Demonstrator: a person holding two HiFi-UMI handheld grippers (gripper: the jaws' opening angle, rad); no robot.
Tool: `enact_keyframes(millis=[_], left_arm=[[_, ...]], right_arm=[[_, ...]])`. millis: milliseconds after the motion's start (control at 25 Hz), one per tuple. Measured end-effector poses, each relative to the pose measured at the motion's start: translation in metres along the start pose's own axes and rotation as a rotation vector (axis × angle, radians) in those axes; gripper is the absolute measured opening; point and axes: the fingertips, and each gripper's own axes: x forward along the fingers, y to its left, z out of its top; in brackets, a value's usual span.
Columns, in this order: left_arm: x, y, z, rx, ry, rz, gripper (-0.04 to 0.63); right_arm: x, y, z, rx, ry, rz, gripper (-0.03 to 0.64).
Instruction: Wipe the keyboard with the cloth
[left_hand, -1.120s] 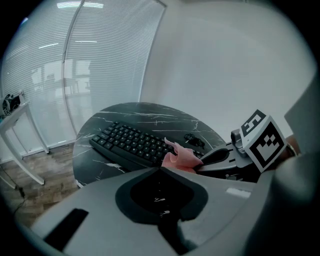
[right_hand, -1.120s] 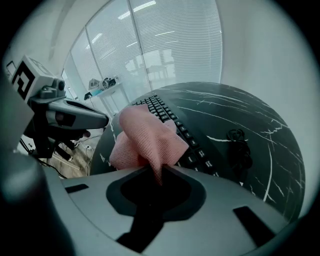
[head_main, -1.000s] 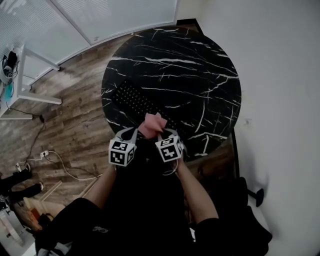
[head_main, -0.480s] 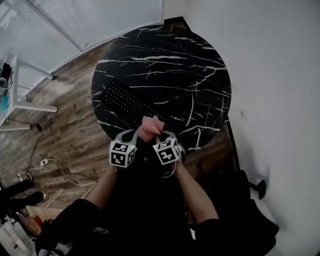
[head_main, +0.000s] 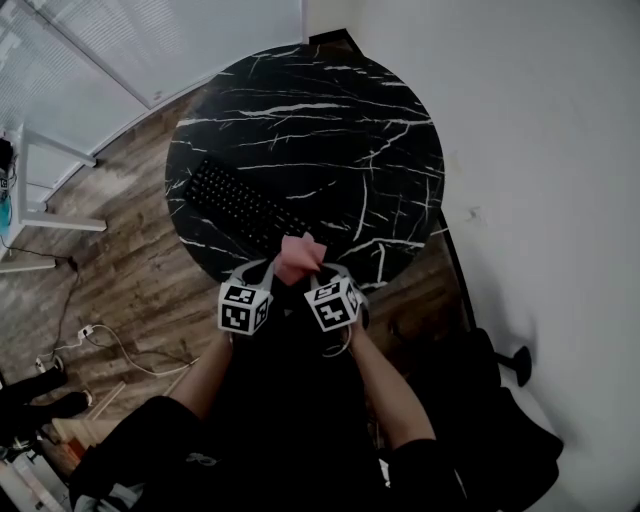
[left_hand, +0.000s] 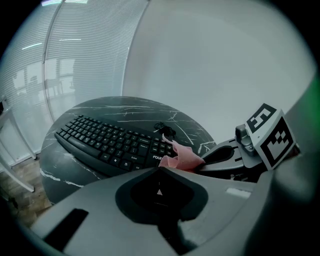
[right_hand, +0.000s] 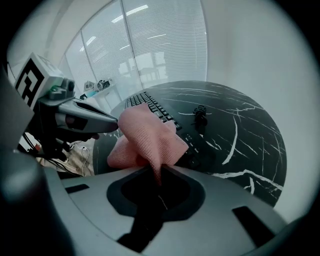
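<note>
A black keyboard (head_main: 240, 210) lies slantwise on the left part of the round black marble table (head_main: 330, 120). A pink cloth (head_main: 298, 255) hangs over the table's near edge, at the keyboard's near end. My right gripper (head_main: 322, 270) is shut on the cloth (right_hand: 147, 135), which rises out of its jaws (right_hand: 157, 172). My left gripper (head_main: 270, 268) points at the cloth from the left, its tips (right_hand: 112, 122) close against it, its jaws together with nothing seen between them. In the left gripper view the cloth (left_hand: 184, 157) sits just beyond the keyboard (left_hand: 110, 142).
A small coiled black cable (right_hand: 200, 114) lies on the table behind the keyboard. A white wall stands to the right. A white desk frame (head_main: 40, 190) and loose floor cables (head_main: 100, 330) are at the left; a chair base (head_main: 520, 365) is at the lower right.
The head view has shifted, so table and keyboard sit further left and up in the frame. Both grippers and the cloth keep the same pose.
</note>
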Motion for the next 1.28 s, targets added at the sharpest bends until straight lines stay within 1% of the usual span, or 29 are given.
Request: enact_keyframes(millis=[320,480,600,720,800,920,1000,1160,1280], left_arm=[[0.001,-0.019,-0.003,0.033,0.007,0.009,0.000],[-0.008,-0.025,-0.003,0.042,0.004,0.026,0.000],[-0.016,-0.028,-0.001,0.053,-0.005,0.038,0.000],[-0.027,-0.030,0.005,0.063,-0.025,0.041,0.000],[-0.035,-0.030,0.011,0.071,-0.039,0.037,0.000],[-0.048,-0.032,0.021,0.097,-0.069,0.028,0.000],[-0.060,-0.032,0.024,0.106,-0.094,0.025,0.000],[-0.090,-0.026,0.036,0.105,-0.173,0.044,0.000],[-0.115,-0.025,0.045,0.107,-0.240,0.048,0.000]], right_arm=[[-0.012,-0.011,-0.019,0.020,-0.025,-0.009,0.034],[-0.013,-0.012,-0.023,0.047,-0.038,0.005,0.032],[-0.014,-0.010,-0.019,0.036,-0.067,0.012,0.023],[-0.026,-0.006,-0.007,0.050,-0.137,0.032,0.011],[-0.038,-0.005,0.004,0.108,-0.215,0.043,0.009],[-0.053,-0.011,0.021,0.216,-0.352,0.031,0.008],[-0.066,-0.008,0.028,0.248,-0.405,0.012,0.006],[-0.088,0.002,0.040,0.246,-0.473,-0.046,0.008],[-0.109,0.013,0.052,0.209,-0.524,-0.088,0.007]])
